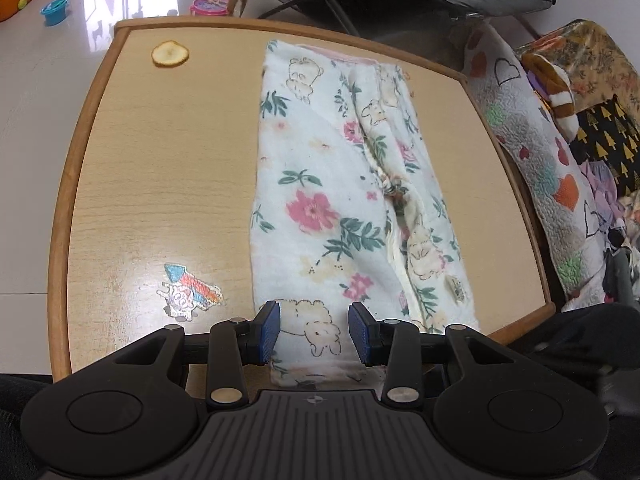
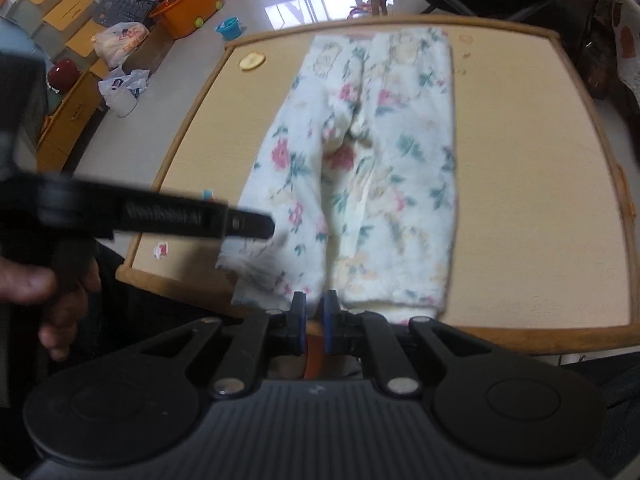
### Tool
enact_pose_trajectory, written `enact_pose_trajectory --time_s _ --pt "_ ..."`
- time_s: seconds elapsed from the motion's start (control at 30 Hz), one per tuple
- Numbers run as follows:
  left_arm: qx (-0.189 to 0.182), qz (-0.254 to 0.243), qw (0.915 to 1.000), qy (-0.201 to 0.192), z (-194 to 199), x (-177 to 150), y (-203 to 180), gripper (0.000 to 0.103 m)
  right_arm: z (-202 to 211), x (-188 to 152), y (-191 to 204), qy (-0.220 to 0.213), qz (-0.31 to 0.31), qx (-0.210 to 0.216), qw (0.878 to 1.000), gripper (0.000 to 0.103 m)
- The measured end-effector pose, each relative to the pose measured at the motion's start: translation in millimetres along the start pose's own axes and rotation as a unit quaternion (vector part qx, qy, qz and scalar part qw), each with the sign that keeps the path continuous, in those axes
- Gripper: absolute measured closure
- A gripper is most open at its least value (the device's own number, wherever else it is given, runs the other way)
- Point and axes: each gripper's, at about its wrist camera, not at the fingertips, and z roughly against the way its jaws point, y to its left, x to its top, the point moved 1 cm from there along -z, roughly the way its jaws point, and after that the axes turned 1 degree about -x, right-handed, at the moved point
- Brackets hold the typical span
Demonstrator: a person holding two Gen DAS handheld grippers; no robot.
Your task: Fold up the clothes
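With the left hand-held gripper (image 1: 314, 332) half open astride the floral garment's (image 1: 352, 200) near hem and the right hand-held gripper (image 2: 314, 322) nearly closed and empty, pinch both corners evenly, then fold away across the table (image 1: 160, 160).

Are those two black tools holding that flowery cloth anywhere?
Neither grips it. The left tool stands open over the white floral garment's near hem; the right tool, almost closed, has no cloth between its pads.
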Motion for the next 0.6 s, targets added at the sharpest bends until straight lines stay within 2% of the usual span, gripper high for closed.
enact_pose_trajectory --time_s 0.1,0.17,0.33,0.53,0.6 --pt "-0.006 0.004 1.0 0.002 -1 -1 -1 0.062 12 16 -5 -0.018 -0.002 -0.007 1.0 0.092" --pt "-0.009 0.002 1.0 0.003 -1 -2 -3 0.062 12 30 -8 -0.031 -0.01 -0.011 0.999 0.087" --pt "-0.02 -0.006 0.9997 0.013 -6 -6 -9 0.062 -9 67 -9 -0.044 -0.038 0.0 0.998 0.068" --pt "-0.021 -0.013 0.9994 0.025 -12 -11 -12 0.062 -49 92 -15 -0.024 -0.08 0.008 0.996 0.067" --pt "-0.021 -0.013 0.9993 0.027 -12 -10 -11 0.062 -58 94 -14 -0.019 -0.073 -0.001 0.997 0.068"
